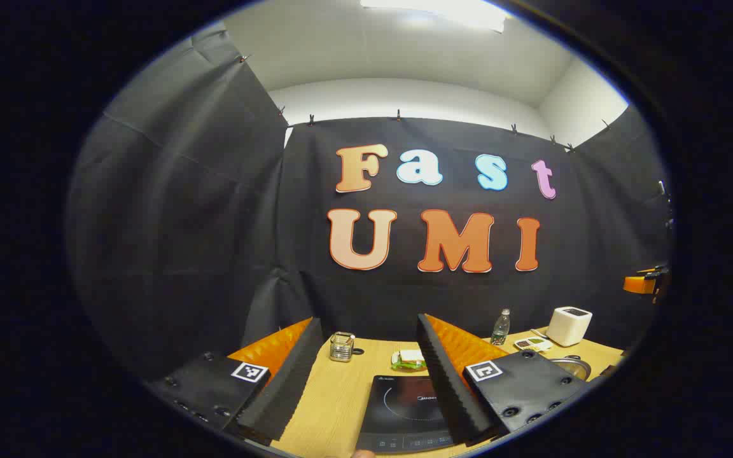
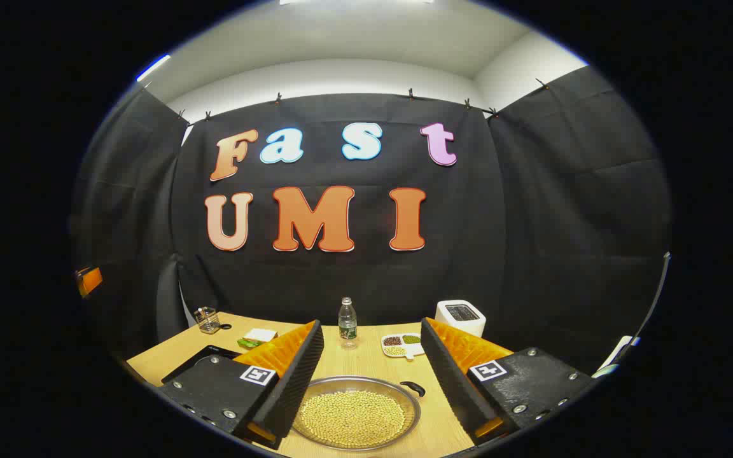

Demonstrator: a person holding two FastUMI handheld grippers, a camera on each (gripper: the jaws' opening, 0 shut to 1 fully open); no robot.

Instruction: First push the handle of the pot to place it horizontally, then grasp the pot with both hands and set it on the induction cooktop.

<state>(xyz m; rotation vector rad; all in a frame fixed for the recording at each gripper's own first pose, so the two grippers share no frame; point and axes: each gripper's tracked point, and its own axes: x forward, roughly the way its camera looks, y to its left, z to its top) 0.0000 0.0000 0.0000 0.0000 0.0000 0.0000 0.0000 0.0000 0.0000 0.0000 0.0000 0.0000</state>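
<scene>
Both claws spread, gripping nothing. One induction cooktop (image 1: pixel 404 413) between left claw (image 1: pixel 366 381) fingers; one pot (image 2: pixel 357 416) of beans between right claw (image 2: pixel 373 381) fingers. One bottle (image 2: pixel 347 323) beyond.

The counter (image 2: pixel 366 359) looks like pale matt wood, the pot (image 2: pixel 357 413) is shiny metal filled with dull yellow beans, the induction cooktop (image 1: pixel 404 407) has a glossy black glass top, and the water bottle (image 2: pixel 347 323) is clear plastic.
</scene>
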